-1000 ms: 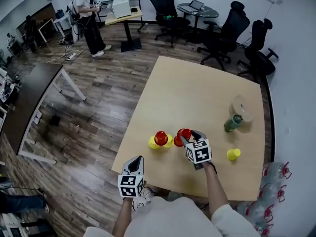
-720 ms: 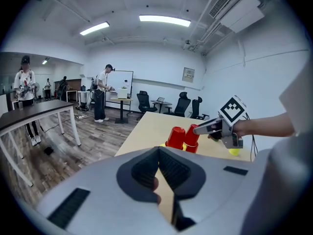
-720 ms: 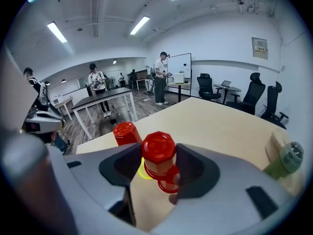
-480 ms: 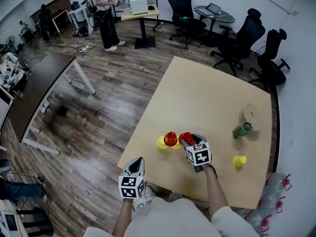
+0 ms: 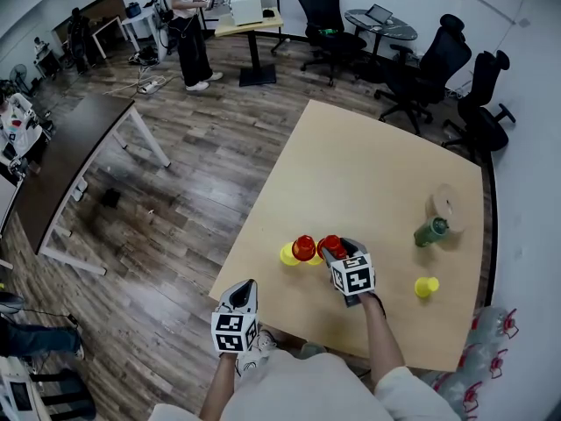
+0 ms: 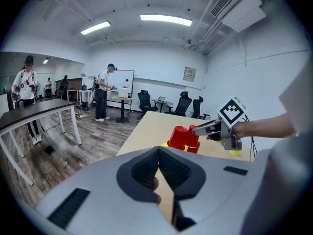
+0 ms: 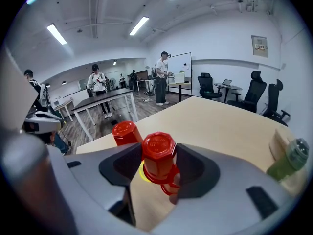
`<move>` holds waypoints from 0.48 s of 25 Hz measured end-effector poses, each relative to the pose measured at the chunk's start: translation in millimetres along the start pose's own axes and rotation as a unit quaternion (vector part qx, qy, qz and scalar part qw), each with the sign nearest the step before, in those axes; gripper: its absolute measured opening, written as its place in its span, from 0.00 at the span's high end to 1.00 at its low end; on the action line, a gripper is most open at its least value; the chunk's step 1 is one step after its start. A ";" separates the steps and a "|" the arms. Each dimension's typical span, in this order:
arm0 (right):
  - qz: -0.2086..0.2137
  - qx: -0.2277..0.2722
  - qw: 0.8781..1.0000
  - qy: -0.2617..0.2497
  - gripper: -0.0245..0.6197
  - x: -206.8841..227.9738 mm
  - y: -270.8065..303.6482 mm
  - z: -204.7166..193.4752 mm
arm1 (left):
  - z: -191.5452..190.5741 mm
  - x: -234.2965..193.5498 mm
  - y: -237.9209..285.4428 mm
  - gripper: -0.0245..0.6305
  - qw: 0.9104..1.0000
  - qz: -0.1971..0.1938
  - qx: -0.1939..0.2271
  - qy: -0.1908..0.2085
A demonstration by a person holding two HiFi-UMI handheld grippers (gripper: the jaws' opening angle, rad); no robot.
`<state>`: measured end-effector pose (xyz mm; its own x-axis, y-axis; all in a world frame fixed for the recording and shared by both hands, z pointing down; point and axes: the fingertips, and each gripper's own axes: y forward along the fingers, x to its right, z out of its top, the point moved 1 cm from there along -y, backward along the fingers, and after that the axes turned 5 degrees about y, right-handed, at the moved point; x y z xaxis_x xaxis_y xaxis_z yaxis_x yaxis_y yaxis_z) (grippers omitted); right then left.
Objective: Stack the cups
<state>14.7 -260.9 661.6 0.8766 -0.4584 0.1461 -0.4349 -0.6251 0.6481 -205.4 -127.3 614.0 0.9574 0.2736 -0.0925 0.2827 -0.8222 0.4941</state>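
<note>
The right hand-held gripper (image 5: 331, 249) squeezes an upside-down red cup (image 7: 159, 155) near the front edge of the tabletop (image 5: 368, 174). Just beside it, the other red cup (image 5: 304, 247) sits on a yellow cup (image 5: 287, 255). The left hand-held gripper (image 6: 159, 166) is pinched closed.

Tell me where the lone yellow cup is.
Head view: the lone yellow cup sits at the right of the table, right of the right gripper, just below the green bottle.

Inverted red cups (image 5: 304, 247) against yellow cup (image 5: 286, 254)
</note>
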 end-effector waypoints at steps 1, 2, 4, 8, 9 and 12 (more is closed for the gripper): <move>0.000 0.002 1.000 0.001 0.61 -0.3 0.2 0.1 | -0.2 -0.7 -0.2 0.94 1.000 0.000 0.000 0.000; 0.001 0.005 1.000 0.002 0.60 -1.1 0.4 0.5 | -0.5 -1.7 -0.4 0.94 1.000 0.000 0.000 0.000; 0.007 0.011 1.000 0.005 0.53 -4.2 -0.3 2.8 | -1.0 -3.3 -0.5 0.94 1.000 -0.001 -0.001 0.001; 0.012 0.030 0.999 0.008 0.52 -7.8 -9.6 10.2 | 1.5 -1.1 3.2 0.94 1.000 -0.009 -0.002 0.005; 0.009 0.037 0.999 0.011 0.52 -6.7 -13.6 11.6 | 2.6 0.9 4.9 0.94 1.000 -0.013 -0.002 0.008; -0.008 0.057 0.998 0.018 0.52 3.8 -29.5 13.5 | 5.8 12.5 12.0 0.94 0.999 -0.030 -0.002 0.017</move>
<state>28.0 -252.7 632.9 0.8891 -0.4273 0.1643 -0.4404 -0.7001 0.5620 -189.8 -136.7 613.8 0.9363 0.3389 -0.0919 0.3385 -0.8018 0.4924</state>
